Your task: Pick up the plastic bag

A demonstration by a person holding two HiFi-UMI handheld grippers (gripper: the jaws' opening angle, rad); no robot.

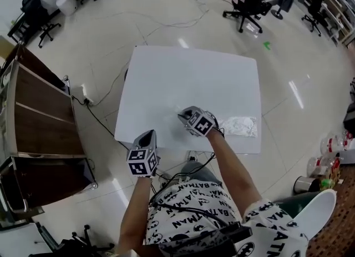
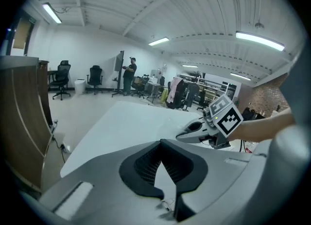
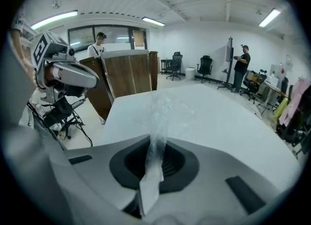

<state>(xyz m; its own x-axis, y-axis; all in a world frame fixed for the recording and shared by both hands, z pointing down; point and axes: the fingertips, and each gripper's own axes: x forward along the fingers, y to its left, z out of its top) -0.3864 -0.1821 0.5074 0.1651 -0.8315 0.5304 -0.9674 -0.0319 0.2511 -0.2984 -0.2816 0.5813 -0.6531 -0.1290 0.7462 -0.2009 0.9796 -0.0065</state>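
plastic bag in right gripper, faint from overhead

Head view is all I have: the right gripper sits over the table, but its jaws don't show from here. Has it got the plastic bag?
Observer: Yes. The right gripper view shows the right gripper with its jaws pinched on a clear strip of the plastic bag.
Operator: Where does the rest of it go?
Observer: It runs forward from the jaws, out over the white table.
Operator: And the left gripper?
Observer: In its own view the left gripper has nothing between its jaws.
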